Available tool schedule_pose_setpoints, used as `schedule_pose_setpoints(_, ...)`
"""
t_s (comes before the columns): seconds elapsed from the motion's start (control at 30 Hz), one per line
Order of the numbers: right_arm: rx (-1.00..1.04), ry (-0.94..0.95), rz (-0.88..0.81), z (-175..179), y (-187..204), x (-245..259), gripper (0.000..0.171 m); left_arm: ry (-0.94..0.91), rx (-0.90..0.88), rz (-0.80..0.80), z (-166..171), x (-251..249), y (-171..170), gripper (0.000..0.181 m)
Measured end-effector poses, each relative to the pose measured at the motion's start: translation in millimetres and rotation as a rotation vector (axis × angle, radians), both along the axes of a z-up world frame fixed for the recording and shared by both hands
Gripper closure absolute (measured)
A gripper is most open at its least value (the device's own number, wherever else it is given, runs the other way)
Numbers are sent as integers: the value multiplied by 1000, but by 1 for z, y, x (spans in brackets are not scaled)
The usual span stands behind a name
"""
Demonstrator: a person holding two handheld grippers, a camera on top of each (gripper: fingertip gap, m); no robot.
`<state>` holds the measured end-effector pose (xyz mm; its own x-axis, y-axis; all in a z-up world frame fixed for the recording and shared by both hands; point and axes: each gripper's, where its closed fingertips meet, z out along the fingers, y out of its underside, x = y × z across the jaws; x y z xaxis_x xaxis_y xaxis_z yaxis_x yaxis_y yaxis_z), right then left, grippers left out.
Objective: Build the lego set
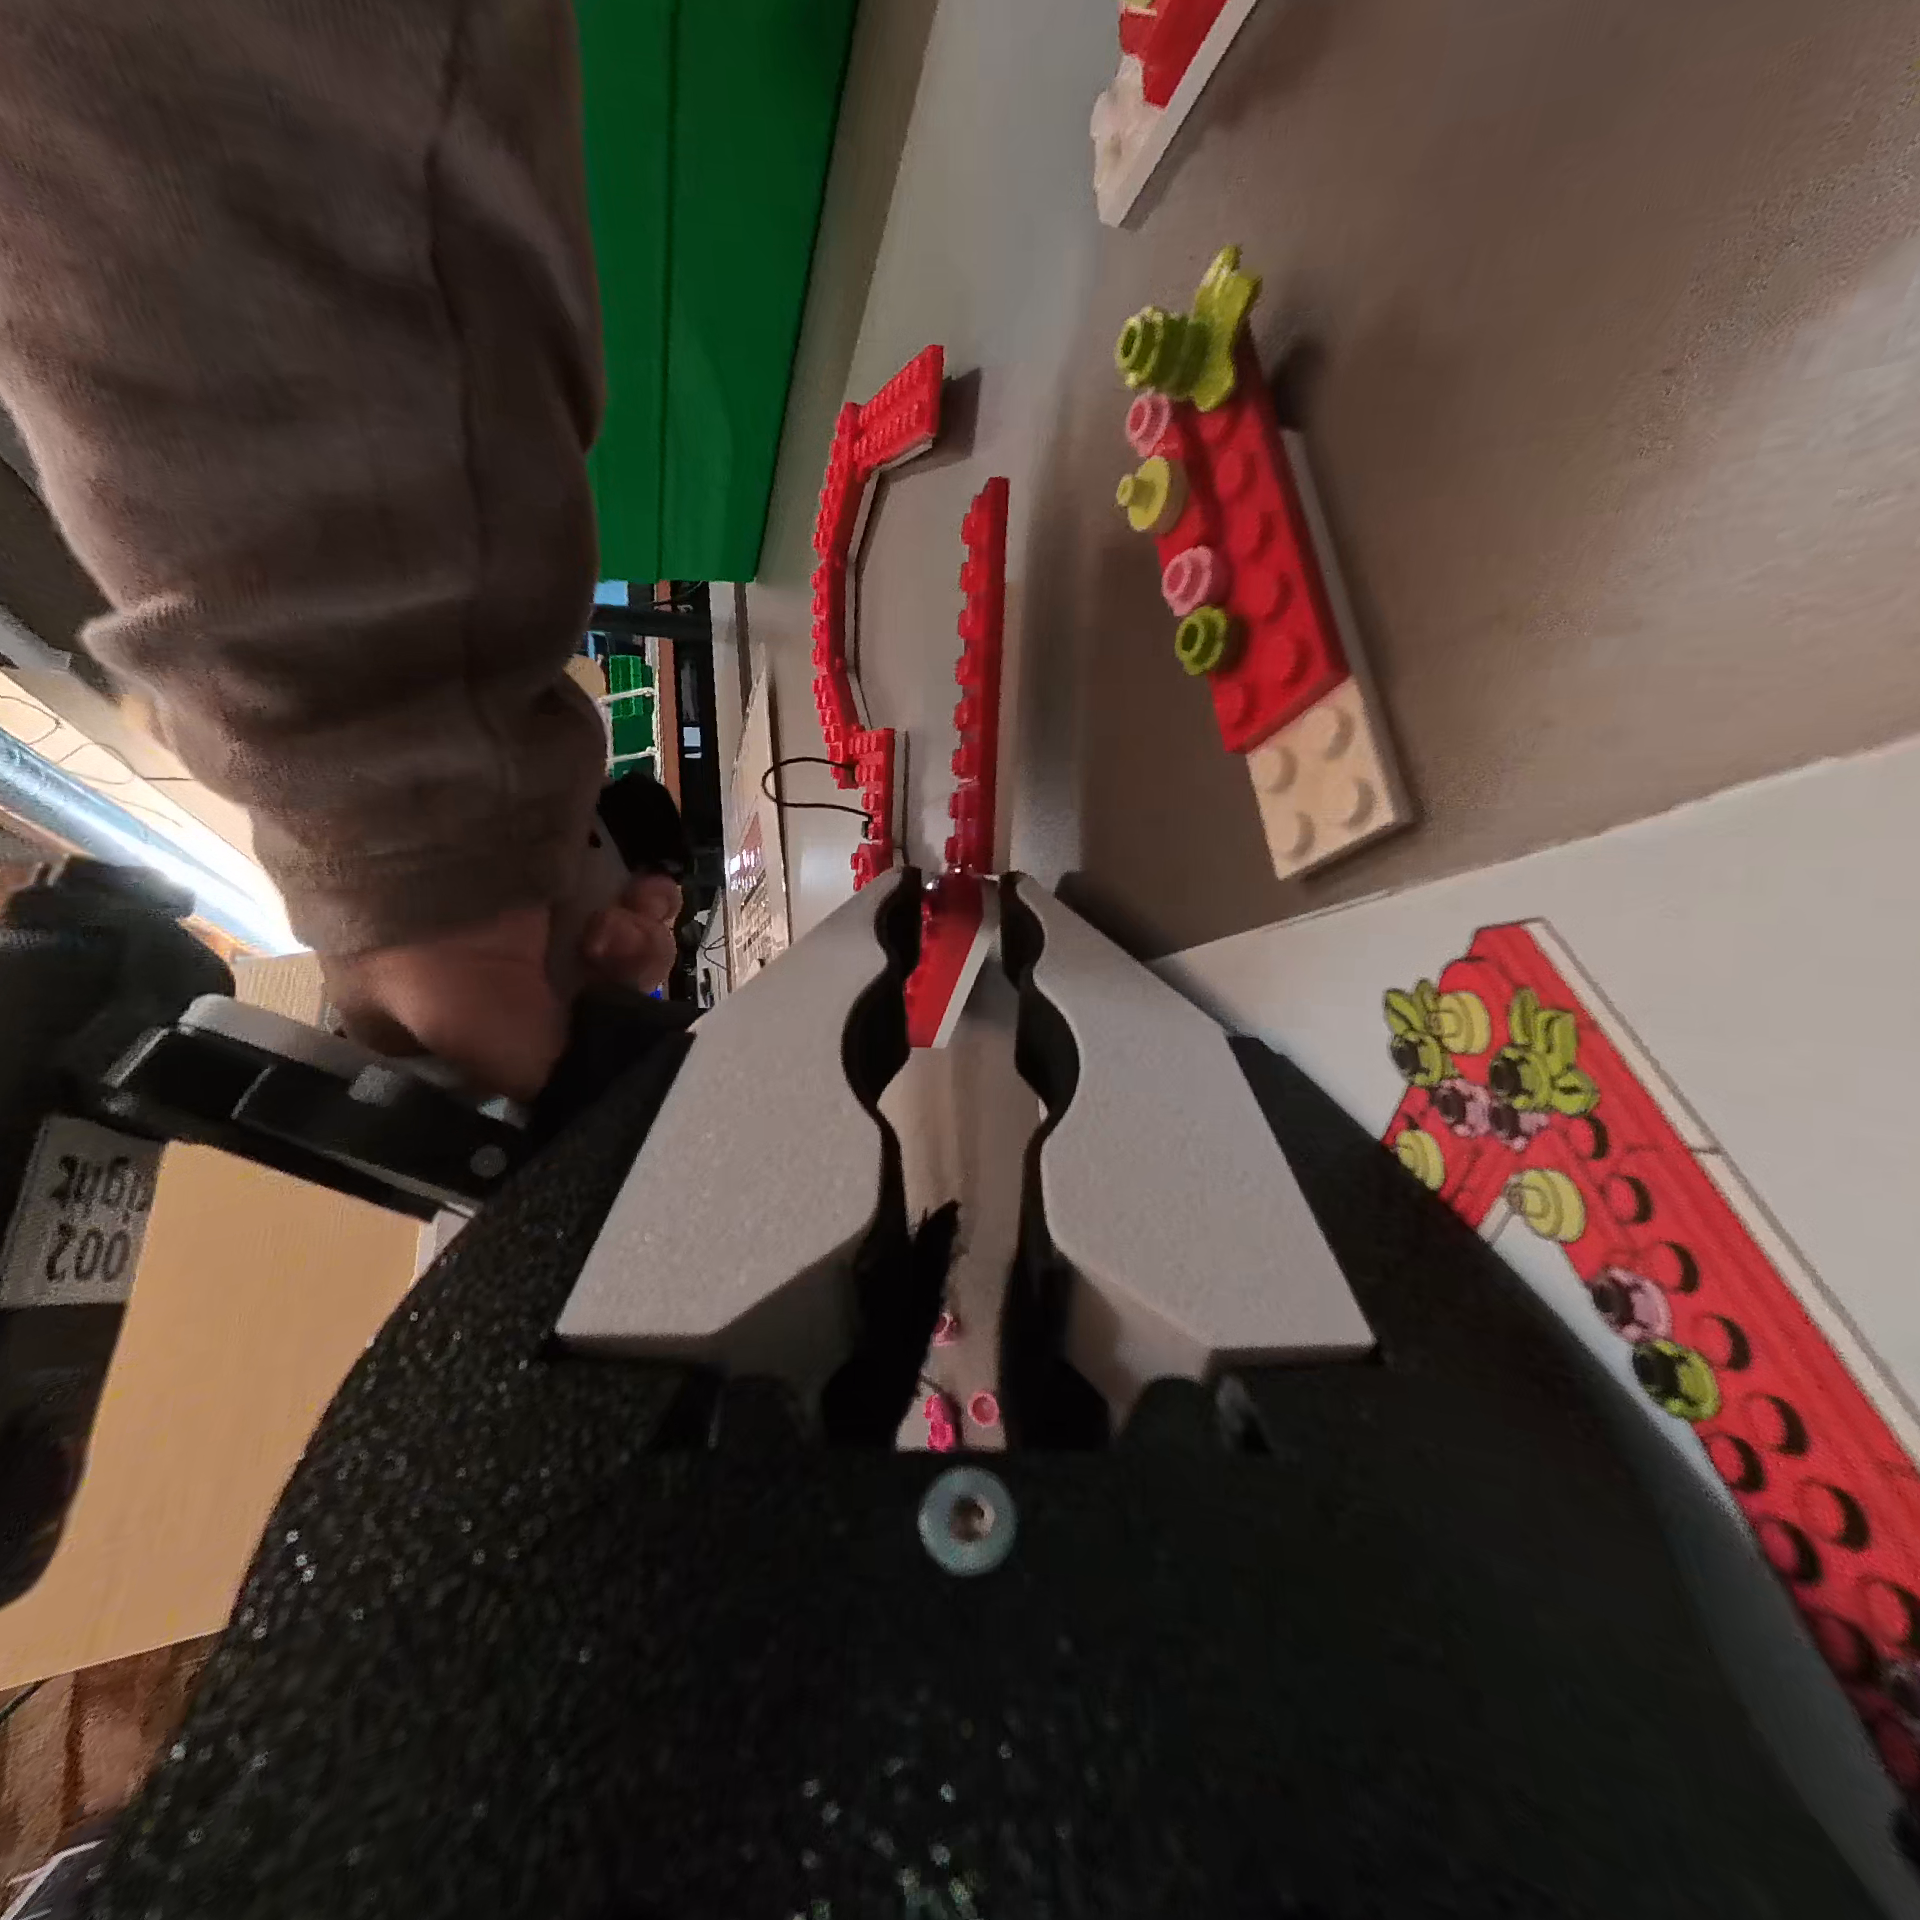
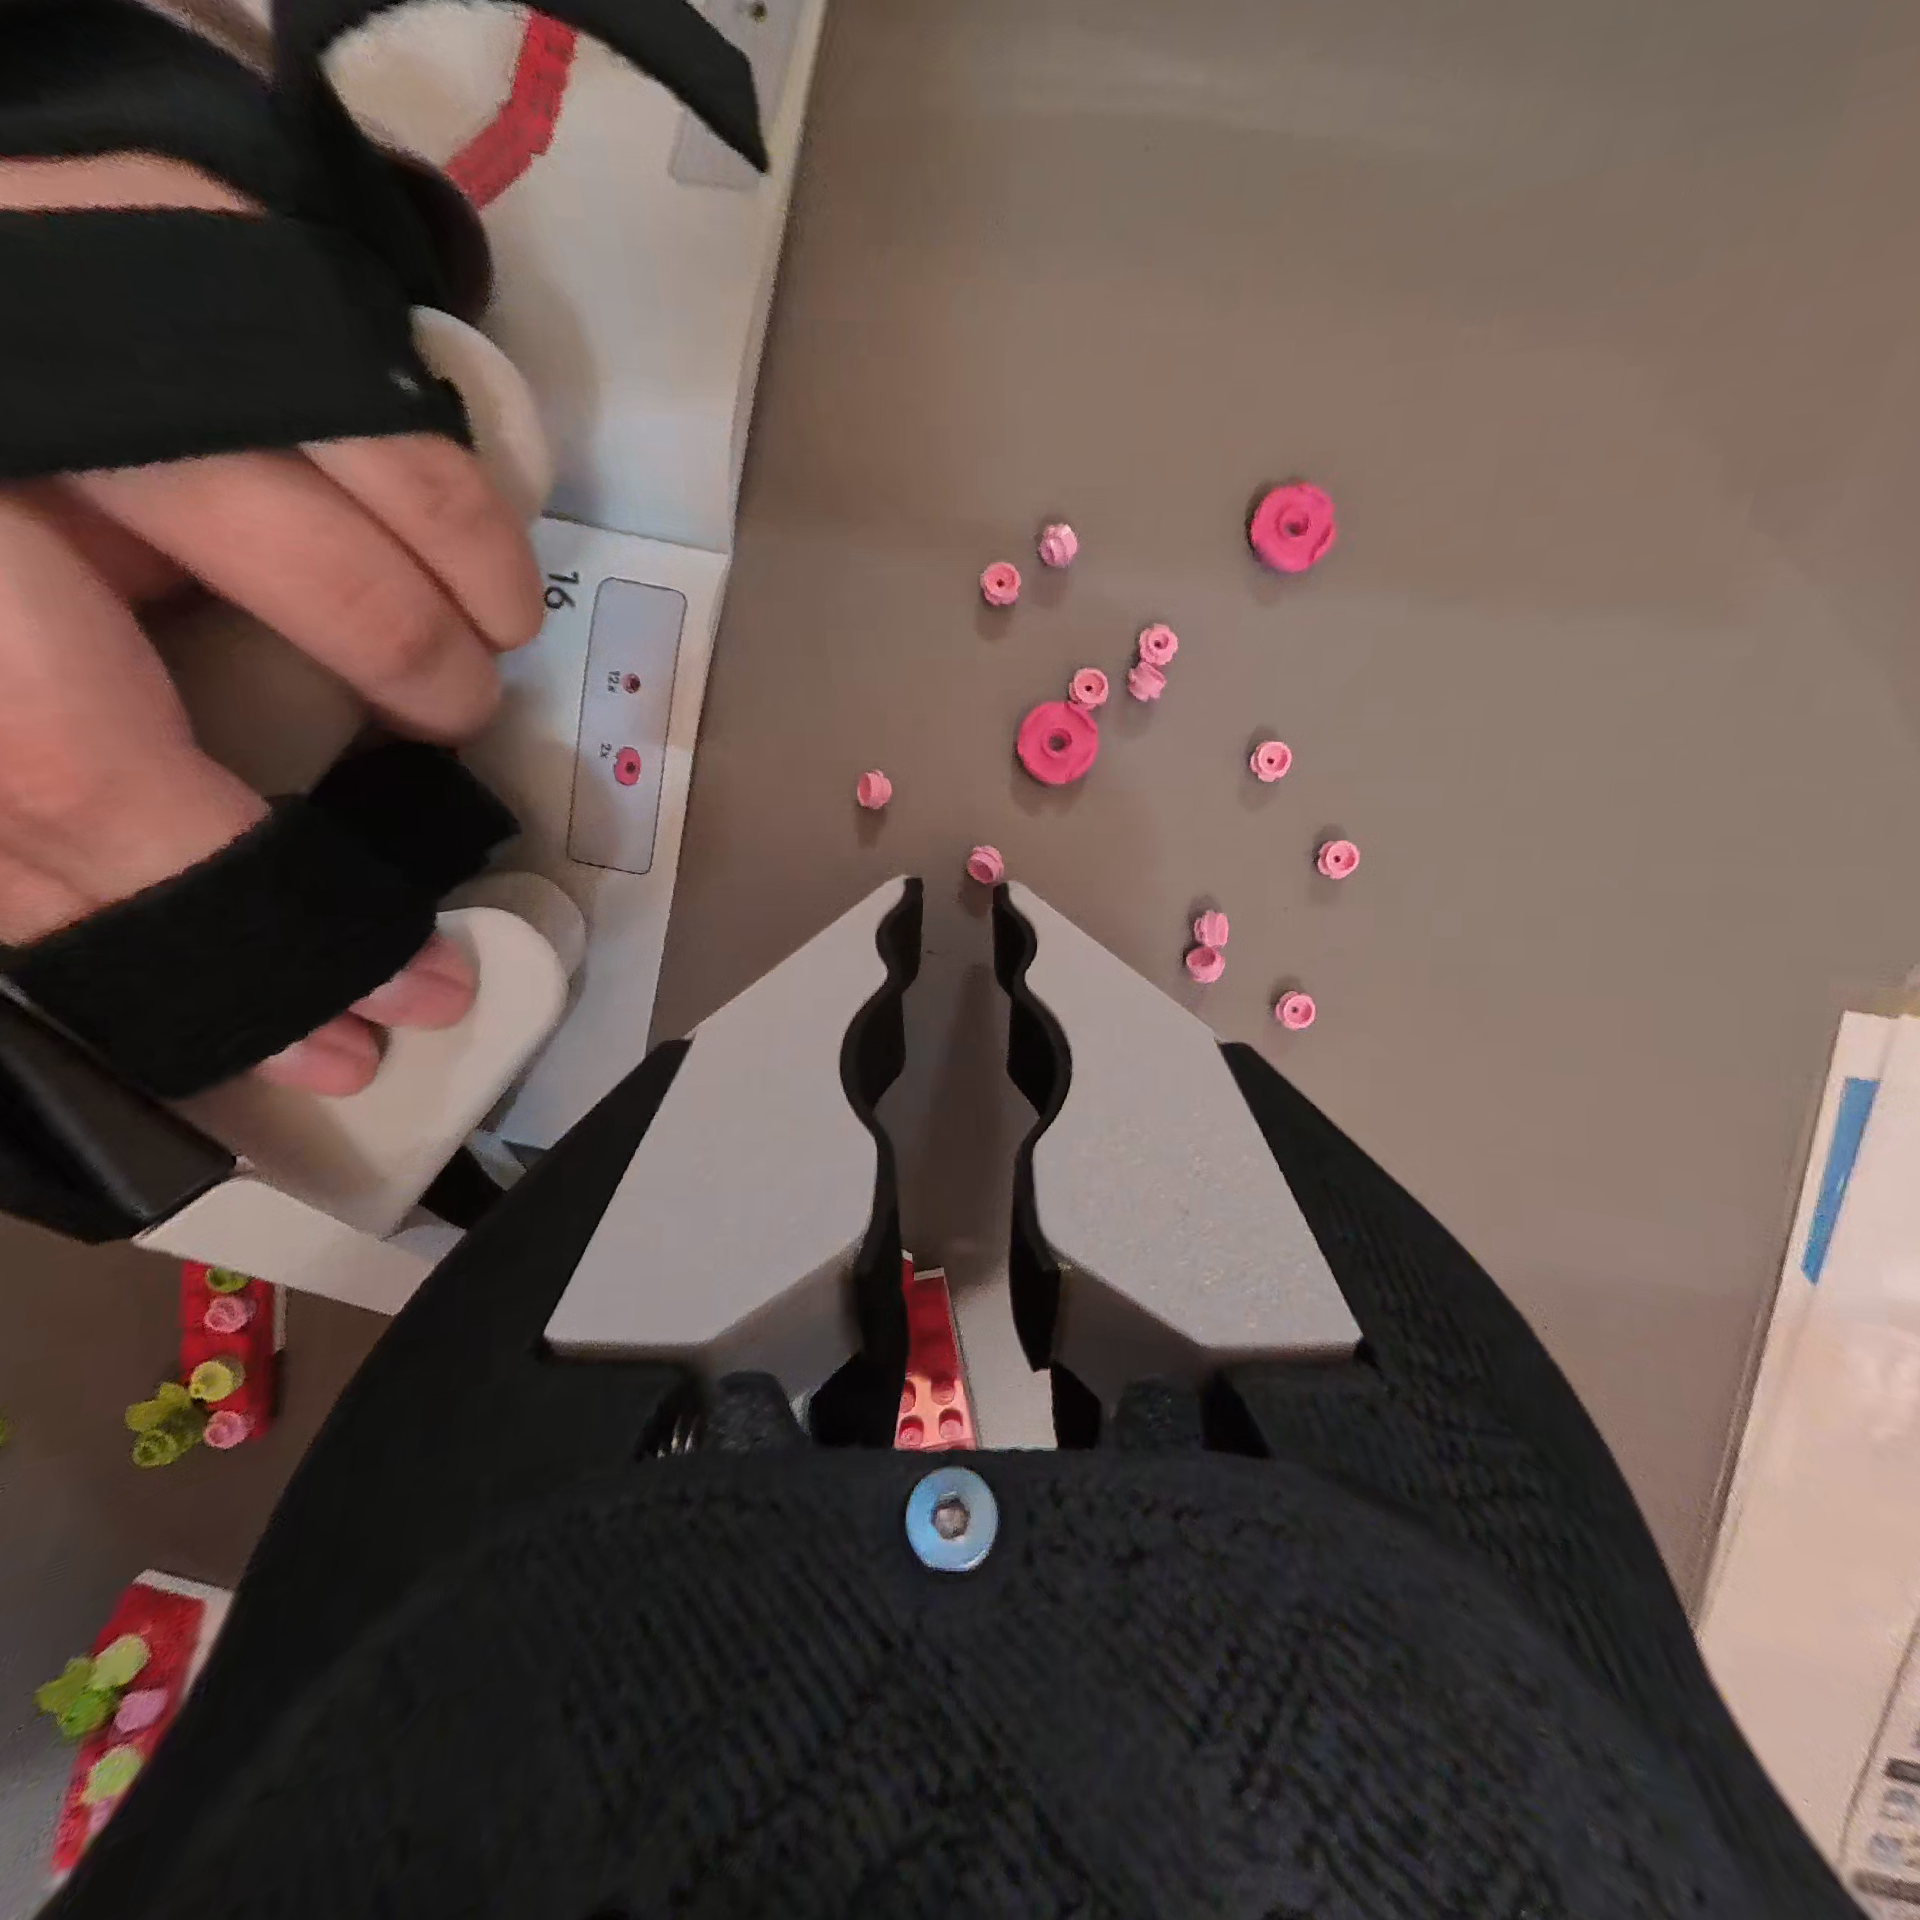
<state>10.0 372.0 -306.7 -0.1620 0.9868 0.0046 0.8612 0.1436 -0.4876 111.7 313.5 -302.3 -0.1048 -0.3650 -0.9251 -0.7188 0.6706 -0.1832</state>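
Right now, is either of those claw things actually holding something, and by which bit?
The left gripper pinches a long red Lego strip by its near end. The right gripper holds nothing; a small pink stud lies just beyond its tips.

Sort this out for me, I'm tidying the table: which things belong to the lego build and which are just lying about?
Belongs:
red plate in left gripper
small pink studs near right gripper
red flowered strip
instruction booklet

Lying about:
white box
green panel

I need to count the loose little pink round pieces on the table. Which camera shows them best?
The right wrist view: the small pink round pieces lie scattered on the grey table just beyond the right gripper, unobstructed. The left wrist view shows only a couple, glimpsed low between the left gripper fingers.
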Motion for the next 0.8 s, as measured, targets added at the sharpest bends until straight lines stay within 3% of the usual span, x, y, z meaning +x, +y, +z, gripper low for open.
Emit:
schedule_pose_setpoints(0.03,-12,-16,-17,-1,1,0,161,-1,-3,0,0,0,0,168)
schedule_pose_setpoints(0.47,-209,-312,-391,-3,12,-1,161,4,-5,-7,0,0,0,169)
schedule_pose_setpoints(0.8,-198,-570,-404,-8,13,-3,162,5,-3,-7,0,1,0,169)
